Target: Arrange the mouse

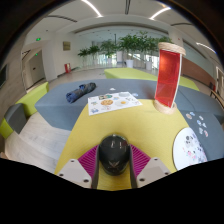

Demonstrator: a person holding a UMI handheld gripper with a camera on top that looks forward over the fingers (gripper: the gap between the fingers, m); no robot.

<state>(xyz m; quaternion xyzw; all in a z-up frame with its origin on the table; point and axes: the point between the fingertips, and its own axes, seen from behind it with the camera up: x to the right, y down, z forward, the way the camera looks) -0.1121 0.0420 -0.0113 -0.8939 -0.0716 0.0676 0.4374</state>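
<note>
A black computer mouse (113, 152) sits between my two fingers, its rounded back towards the camera. Both magenta pads (88, 160) press against its sides. My gripper (113, 163) is shut on the mouse, low over a yellow table (140, 125). I cannot tell whether the mouse rests on the table or is lifted slightly off it.
A tall red and white canister (169, 75) stands beyond the fingers to the right. A white printed sheet (113, 102) lies ahead on the table. A round white patterned item (190, 148) lies at the right. A dark blue roll (81, 93) lies on the grey floor beyond.
</note>
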